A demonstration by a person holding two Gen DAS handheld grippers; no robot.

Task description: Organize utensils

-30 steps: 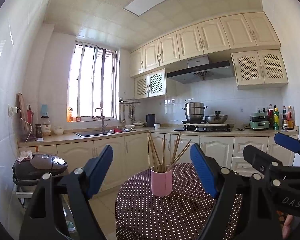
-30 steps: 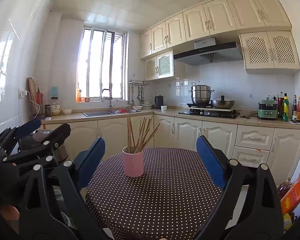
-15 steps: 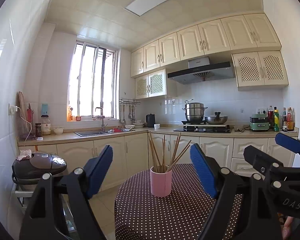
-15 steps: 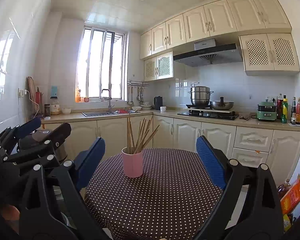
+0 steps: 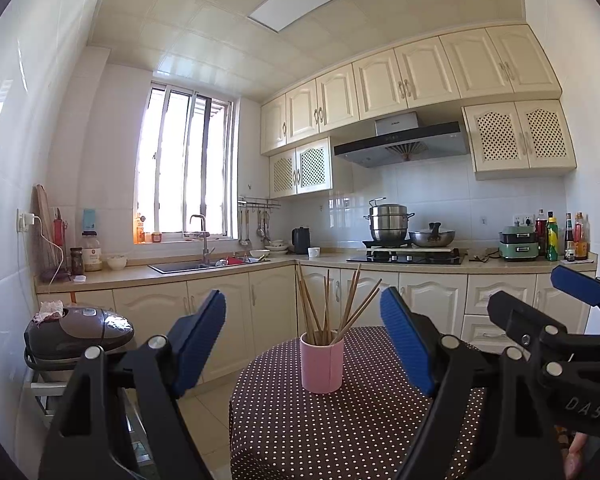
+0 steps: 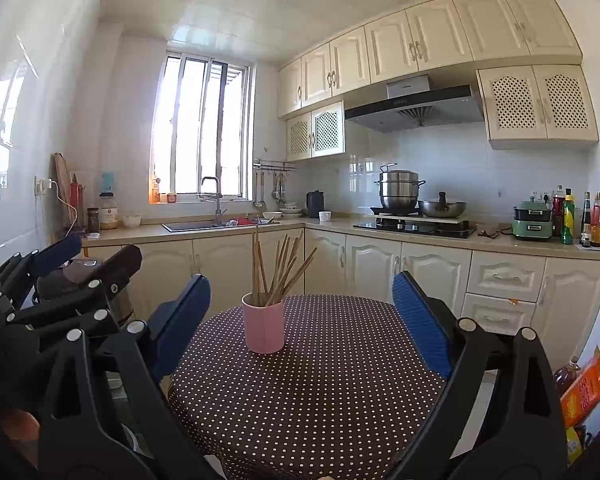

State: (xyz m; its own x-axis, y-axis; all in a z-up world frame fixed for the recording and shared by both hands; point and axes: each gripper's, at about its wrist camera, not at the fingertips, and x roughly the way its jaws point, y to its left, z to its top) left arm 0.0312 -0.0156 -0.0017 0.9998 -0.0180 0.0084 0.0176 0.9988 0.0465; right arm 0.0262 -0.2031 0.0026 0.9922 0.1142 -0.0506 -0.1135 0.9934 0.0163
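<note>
Above the polka-dot counter [image 6: 340, 380], I am holding both claws spread wide with nothing in them.

Toward the middle of the left wrist frame, my left claw [image 5: 304, 340] is framing the pink cup [image 5: 322, 362] between its blue pads [image 5: 198, 336], well short of touching it. My right claw [image 6: 302, 320] is gaping just as wide in its own view, with the pink cup [image 6: 263, 326] sitting slightly left of centre. Wooden chopsticks [image 5: 332, 304] are standing in the cup and fanning out above its rim, some leaning right. My other claw is showing at the right edge of the left view and the left edge of the right view. Behind, the stove [image 6: 416, 226] is carrying a steel pot [image 6: 399, 190].
</note>
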